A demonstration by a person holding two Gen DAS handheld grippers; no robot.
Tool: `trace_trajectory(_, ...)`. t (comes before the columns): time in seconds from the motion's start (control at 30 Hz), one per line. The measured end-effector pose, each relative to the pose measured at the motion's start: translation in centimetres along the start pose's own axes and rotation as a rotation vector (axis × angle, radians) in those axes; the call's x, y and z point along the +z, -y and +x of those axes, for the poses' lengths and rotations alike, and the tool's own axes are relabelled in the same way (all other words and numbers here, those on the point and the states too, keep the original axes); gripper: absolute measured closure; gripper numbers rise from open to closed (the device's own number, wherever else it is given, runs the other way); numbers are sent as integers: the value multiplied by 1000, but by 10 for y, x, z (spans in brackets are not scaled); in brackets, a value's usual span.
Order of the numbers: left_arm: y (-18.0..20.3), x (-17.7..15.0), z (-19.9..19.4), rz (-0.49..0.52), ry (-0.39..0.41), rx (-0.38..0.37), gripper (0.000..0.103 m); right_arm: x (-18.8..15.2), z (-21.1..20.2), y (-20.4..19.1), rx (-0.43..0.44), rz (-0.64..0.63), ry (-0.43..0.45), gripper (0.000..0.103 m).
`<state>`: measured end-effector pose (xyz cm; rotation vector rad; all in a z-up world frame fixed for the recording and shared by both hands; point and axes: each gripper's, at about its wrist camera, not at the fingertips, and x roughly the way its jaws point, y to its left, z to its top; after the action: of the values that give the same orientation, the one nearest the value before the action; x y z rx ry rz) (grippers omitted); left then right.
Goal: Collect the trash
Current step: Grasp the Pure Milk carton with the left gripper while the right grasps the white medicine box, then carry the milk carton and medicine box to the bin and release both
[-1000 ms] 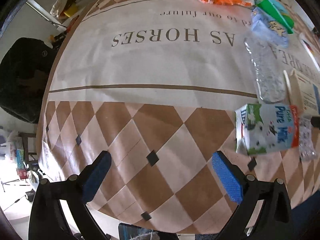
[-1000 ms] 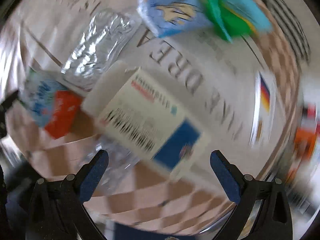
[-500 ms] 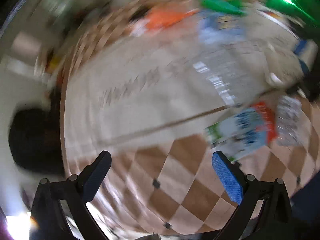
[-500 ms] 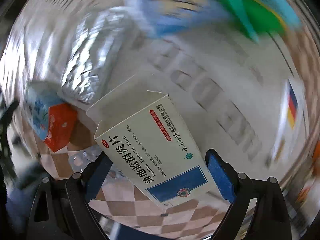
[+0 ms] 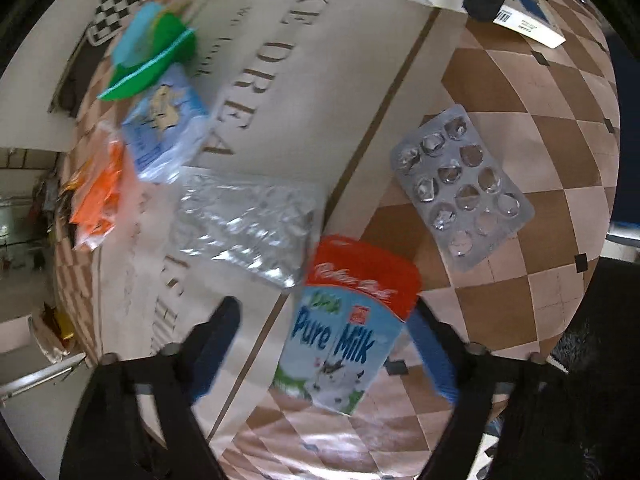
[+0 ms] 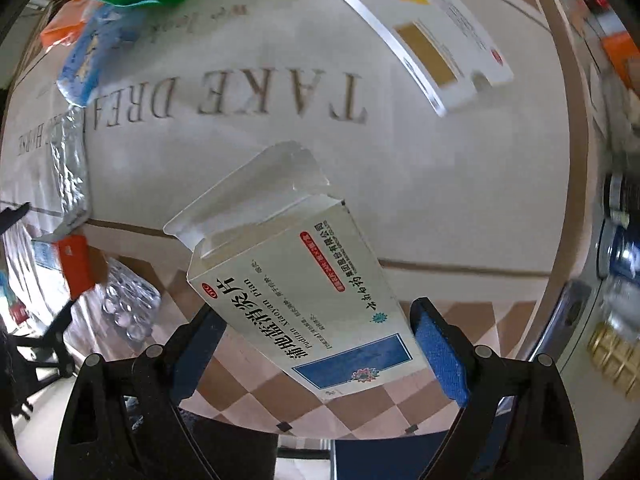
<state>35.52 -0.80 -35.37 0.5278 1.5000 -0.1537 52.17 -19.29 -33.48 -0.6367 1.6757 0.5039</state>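
Tools differ: right tool [image 6: 316,344] grips medicine box [image 6: 304,300]; left tool [image 5: 324,348] wide around milk carton [image 5: 344,332].

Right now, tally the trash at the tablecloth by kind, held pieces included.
Boxes: 2 (medicine box in the right gripper, striped box)
Milk carton: 1
Blister pack: 1
Wrappers: 4 (green wrapper, blue wrapper, orange wrapper, silver wrapper)
Total: 8
Blurred items at the far edge are not counted.
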Motion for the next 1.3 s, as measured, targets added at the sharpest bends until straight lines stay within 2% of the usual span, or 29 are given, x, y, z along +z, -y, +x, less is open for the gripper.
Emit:
trace_trajectory(0.03,1,3,2,7,-2,-12,41,-3,2,4,1,1,1,9)
trace_trajectory(0.07,1,-1,3,9,-5,-24,52,-7,2,4,3,3,3,9)
trace_trajectory(0.23,1,-2,-11,-14,29,-27,53,-19,1,5,13,-1,36,10)
trace_trajectory(0.3,-4,-4,-19,-51,45,-22,53,-19,-16,5,18,-2,51,10)
trace_trajectory(0.37,-11,-10,-30,-118,61,-7,53,-22,-23,1,28,-9,70,10)
trace_trajectory(0.57,-38,-47,-59,-453,100,-6,53,-49,-38,-17,76,-17,127,11)
trace_trajectory(0.73,-48,-101,-76,-706,142,-12,53,-75,-48,-35,97,-36,188,12)
trace_trajectory(0.87,-45,-151,-89,-846,188,-2,53,-100,-68,-79,110,-52,248,14)
trace_trajectory(0.97,-38,-184,-97,-915,216,-16,53,-109,-85,-127,122,-57,279,14)
trace_trajectory(1.0,-36,-192,-95,-929,218,-26,53,-104,-79,-153,123,-56,283,14)
trace_trajectory(1.03,-36,-200,-90,-945,221,-28,53,-105,-76,-161,116,-53,282,14)
trace_trajectory(1.1,-35,-209,-75,-968,215,-40,53,-86,-57,-202,126,-28,252,14)
trace_trajectory(1.2,-38,-222,-51,-1021,179,-66,53,-76,-30,-235,137,7,189,14)
trace_trajectory(1.3,-41,-237,-38,-1066,156,-65,53,-69,-4,-258,80,-6,150,14)
